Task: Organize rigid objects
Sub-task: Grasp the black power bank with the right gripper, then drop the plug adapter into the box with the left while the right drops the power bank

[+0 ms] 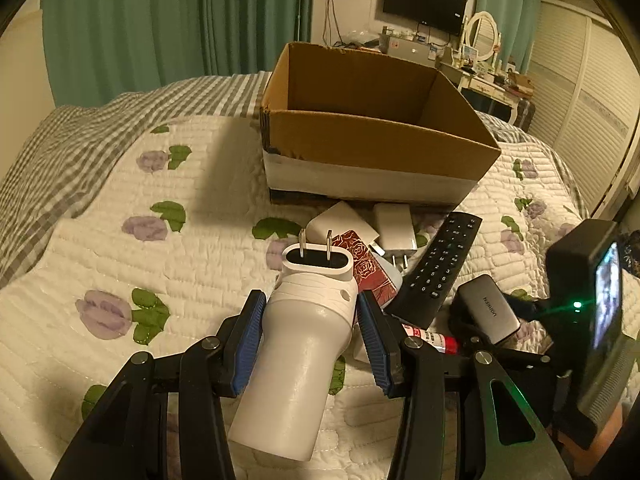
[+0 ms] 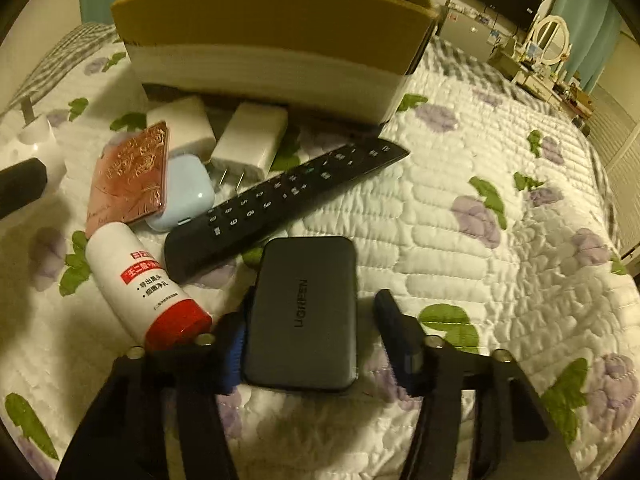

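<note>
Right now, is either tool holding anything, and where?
Left gripper grips the white plug device around its body. Right gripper straddles the grey box, unclamped.

Box interior floor hidden; dresser clutter too small; bottle mostly occluded.

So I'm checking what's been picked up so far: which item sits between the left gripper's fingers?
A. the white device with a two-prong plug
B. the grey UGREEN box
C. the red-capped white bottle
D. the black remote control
A: in the left wrist view the left gripper has its blue pads on either side of the white plug device, while the remote control lies on the quilt.
</note>
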Demonstrator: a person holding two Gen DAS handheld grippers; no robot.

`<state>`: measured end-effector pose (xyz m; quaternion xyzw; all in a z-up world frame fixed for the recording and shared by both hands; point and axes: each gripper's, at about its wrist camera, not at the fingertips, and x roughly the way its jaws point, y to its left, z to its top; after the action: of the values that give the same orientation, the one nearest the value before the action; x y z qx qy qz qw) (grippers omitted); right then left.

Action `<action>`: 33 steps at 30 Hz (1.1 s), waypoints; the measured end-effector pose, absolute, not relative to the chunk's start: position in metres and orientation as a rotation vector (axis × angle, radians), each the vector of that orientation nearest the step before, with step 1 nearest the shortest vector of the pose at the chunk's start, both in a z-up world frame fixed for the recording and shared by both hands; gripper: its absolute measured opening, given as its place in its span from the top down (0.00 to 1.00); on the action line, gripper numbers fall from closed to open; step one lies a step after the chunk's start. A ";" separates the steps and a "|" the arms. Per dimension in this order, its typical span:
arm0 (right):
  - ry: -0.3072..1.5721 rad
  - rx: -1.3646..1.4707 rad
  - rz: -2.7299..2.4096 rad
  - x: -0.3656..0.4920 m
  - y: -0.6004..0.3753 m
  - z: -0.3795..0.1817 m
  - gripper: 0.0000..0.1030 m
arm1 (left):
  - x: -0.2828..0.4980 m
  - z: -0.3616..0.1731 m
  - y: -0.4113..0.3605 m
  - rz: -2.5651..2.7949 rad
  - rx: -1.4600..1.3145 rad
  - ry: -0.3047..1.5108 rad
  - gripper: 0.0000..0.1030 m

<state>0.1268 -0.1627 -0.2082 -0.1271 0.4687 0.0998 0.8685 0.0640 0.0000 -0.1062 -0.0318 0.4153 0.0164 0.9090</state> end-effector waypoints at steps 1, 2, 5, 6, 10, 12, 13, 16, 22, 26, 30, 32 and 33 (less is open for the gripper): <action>0.974 -0.263 0.214 0.126 -0.163 -0.207 0.59 | 0.064 -0.106 0.000 0.034 -0.064 0.856 0.54; 0.968 -0.261 0.213 0.124 -0.164 -0.205 0.59 | 0.064 -0.106 0.000 0.035 -0.064 0.855 0.54; 0.945 -0.229 0.233 0.117 -0.169 -0.194 0.60 | 0.061 -0.102 0.000 0.040 -0.059 0.845 0.54; 0.929 -0.222 0.236 0.113 -0.171 -0.188 0.60 | 0.059 -0.099 0.000 0.044 -0.057 0.840 0.54; 0.858 -0.192 0.263 0.097 -0.178 -0.155 0.60 | 0.050 -0.085 -0.004 0.047 -0.064 0.825 0.54; 0.833 -0.174 0.281 0.092 -0.182 -0.136 0.60 | 0.045 -0.079 -0.007 0.042 -0.073 0.822 0.54; 0.808 -0.174 0.287 0.090 -0.184 -0.125 0.60 | 0.043 -0.074 -0.010 0.038 -0.071 0.816 0.54; 0.745 -0.169 0.305 0.088 -0.187 -0.089 0.60 | 0.042 -0.058 -0.018 0.027 -0.059 0.791 0.54; 0.625 -0.158 0.356 0.108 -0.190 -0.022 0.60 | 0.066 -0.012 -0.027 -0.005 -0.036 0.710 0.54; 0.586 -0.161 0.373 0.138 -0.182 0.007 0.60 | 0.097 0.012 -0.023 -0.012 -0.041 0.671 0.54; 0.579 -0.157 0.386 0.179 -0.169 0.016 0.60 | 0.140 0.021 -0.016 0.014 -0.018 0.663 0.54; 0.598 -0.150 0.389 0.200 -0.163 0.011 0.60 | 0.163 0.017 -0.012 0.011 -0.021 0.679 0.54; 0.611 -0.149 0.390 0.210 -0.161 0.006 0.60 | 0.176 0.013 -0.009 0.015 -0.019 0.686 0.54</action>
<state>0.2096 -0.1606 0.0064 -0.0728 0.2985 0.1906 0.9323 0.1761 -0.0092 0.0130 -0.0092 0.3363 0.0073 0.9417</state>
